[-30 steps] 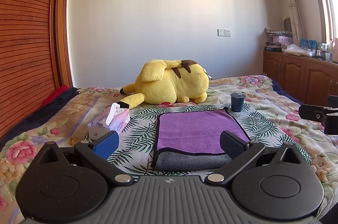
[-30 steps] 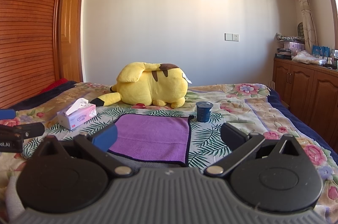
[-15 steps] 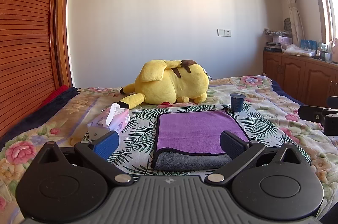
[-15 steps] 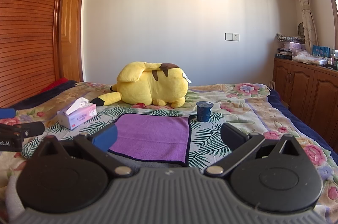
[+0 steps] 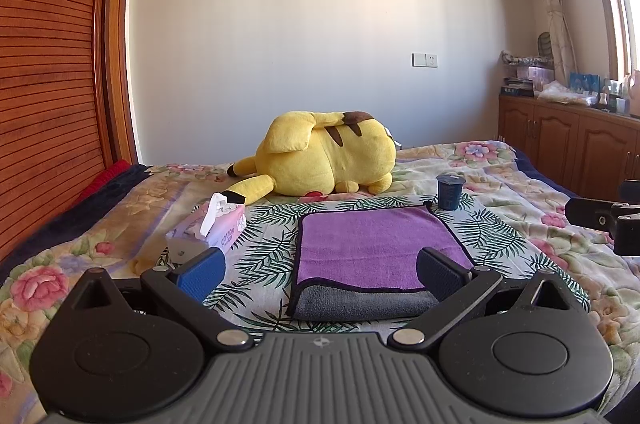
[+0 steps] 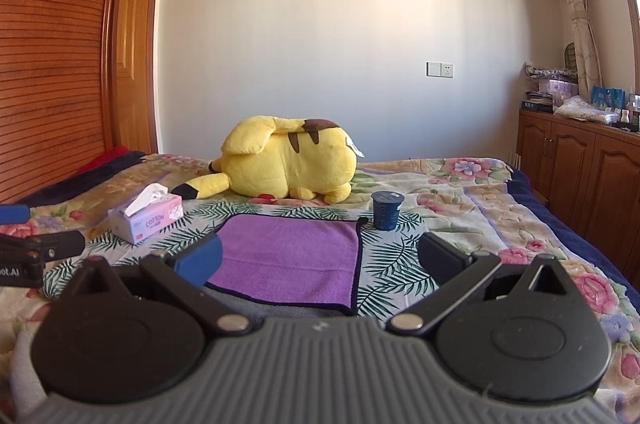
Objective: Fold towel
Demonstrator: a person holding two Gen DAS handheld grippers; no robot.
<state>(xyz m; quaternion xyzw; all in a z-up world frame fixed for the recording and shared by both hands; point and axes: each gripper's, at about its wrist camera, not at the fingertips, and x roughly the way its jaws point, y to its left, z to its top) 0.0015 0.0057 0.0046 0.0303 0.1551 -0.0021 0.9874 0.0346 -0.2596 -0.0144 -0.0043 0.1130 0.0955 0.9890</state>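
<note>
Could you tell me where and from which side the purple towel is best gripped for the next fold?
Probably at the near corners of the purple towel, coming in low from the near side. That edge, where the grey underside shows, lies free, while a dark blue cup stands by the far right corner. The left gripper and right gripper are both open.

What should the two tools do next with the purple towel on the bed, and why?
Probably lower both tools toward the towel's near edge. It lies flat with a gray strip showing in front, and the left tool and right tool are both open, empty, and above it, so no further fold has been started.
</note>
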